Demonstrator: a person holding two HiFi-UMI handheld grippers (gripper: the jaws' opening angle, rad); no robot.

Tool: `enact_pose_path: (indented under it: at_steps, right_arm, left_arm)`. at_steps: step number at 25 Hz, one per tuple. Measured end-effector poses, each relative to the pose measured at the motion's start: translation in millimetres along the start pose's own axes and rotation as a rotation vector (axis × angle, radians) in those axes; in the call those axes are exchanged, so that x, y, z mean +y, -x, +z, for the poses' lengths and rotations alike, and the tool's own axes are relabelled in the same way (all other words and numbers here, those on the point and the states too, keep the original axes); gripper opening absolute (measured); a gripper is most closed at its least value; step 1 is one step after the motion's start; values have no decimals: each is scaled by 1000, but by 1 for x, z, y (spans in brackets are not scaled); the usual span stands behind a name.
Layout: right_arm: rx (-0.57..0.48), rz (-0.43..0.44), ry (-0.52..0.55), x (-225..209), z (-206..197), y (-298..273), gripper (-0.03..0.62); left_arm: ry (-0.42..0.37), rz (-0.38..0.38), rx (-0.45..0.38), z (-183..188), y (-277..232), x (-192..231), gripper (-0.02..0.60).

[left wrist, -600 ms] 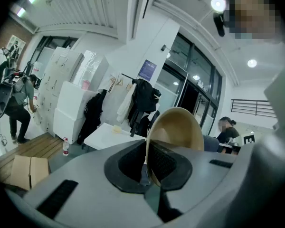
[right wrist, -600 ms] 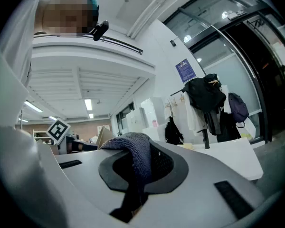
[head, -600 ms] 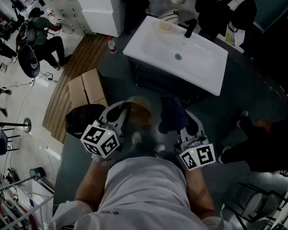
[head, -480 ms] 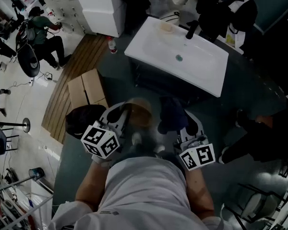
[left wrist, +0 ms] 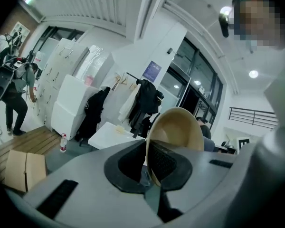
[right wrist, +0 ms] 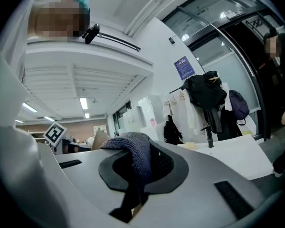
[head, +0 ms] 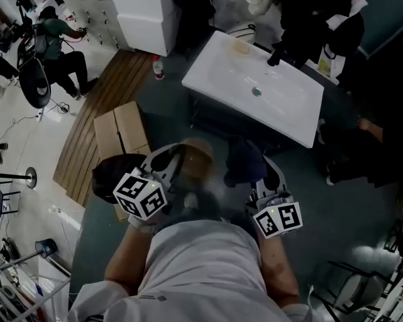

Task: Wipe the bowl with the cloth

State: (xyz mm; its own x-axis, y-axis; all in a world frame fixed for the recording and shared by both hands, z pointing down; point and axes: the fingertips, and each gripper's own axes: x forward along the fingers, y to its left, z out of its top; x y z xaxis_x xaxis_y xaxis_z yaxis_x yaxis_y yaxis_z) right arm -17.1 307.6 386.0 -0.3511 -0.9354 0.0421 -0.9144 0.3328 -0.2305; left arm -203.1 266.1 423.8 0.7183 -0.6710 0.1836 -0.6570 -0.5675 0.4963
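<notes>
Presumably pre-wipe: left gripper (head: 175, 158) jaws pinch the tan bowl (head: 197, 155) by its rim, presenting it; right gripper (head: 256, 173) jaws clamp the dark cloth (head: 242, 159).

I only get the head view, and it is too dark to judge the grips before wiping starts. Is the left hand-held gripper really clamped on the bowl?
Observer: Yes. In the left gripper view the left hand-held gripper is shut on the bowl. The bowl's rim stands on edge between the two jaw pads.
Operator: Good. Is the cloth properly gripped on the right, or only lying on top?
Observer: It is gripped. In the right gripper view the right hand-held gripper is shut on the cloth. The cloth bunches above the jaw tips and runs down between the pads.
</notes>
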Motion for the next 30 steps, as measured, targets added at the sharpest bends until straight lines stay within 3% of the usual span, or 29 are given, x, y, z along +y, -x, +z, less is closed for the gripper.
enact_pose_path:
  at_steps: [7,13,19,30]
  right_arm:
    - [17,-63,-26,-14,-9,-21,37]
    - [36,-57,-58,-39,-20,-54,37]
    - [47,-7,-78,-70,-17,-107,37]
    - [92,115,-109,-157,5,-234,37]
  left_arm:
    - [9,3,31,2,-12,28,20]
    - [7,30,48,4,-34,48,20]
    - [16,88,47,19,-72,72,20]
    - [28,217,30,75,-191,118,20]
